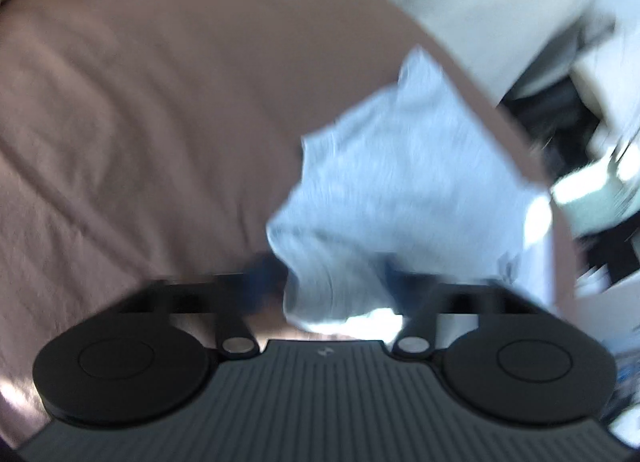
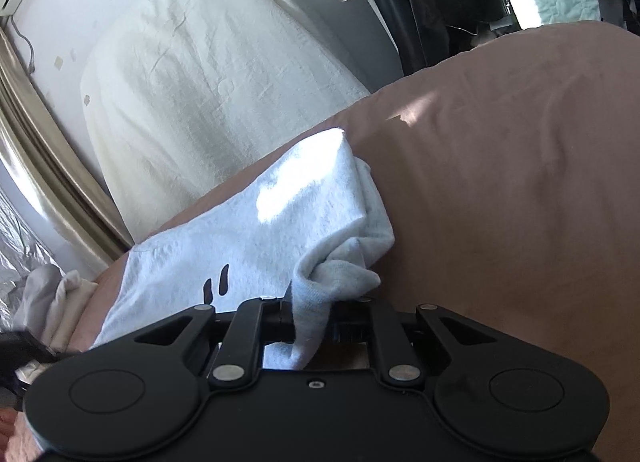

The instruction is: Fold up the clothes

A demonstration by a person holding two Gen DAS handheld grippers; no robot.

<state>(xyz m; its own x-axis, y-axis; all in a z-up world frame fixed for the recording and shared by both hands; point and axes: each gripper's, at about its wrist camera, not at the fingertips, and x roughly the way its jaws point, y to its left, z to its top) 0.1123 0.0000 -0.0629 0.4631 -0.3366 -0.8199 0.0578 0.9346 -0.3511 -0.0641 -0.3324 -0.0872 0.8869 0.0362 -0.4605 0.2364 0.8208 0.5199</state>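
Garment [image 2: 256,229]: pale grey-white knit, two dark marks on its front, lying on the bed [image 2: 520,181] near the edge, over the mauve-brown sheet. Sun patch across the upper part.

Right claw [image 2: 310,326]: jaws drawn in on a bunched corner or edge of the garment; a strip of cloth runs down between the fingers. Cloth next to the grip is gathered into a loose knot of folds; the rest lies mostly flat toward the bed edge.

Left claw [image 1: 336,294]: view heavily motion-blurred. Garment [image 1: 400,189] rises in a peak from the claw mouth, and cloth sits between the fingers, but blur hides the fingertips; I cannot tell whether the jaws are clamped on it or merely around it.

Judgement on step: a fold or a spread-out is under way, with one edge gripped and lifted. Whether the garment is being laid out flat or already being doubled over, these views do not settle.

Next move calls for: keeping the gripped edge taut between both claws, carrying it level so the bunched part opens, and laying it down without dragging the flat portion off the bed edge.

Off the bed: white cloth cover [image 2: 208,81] over furniture behind.
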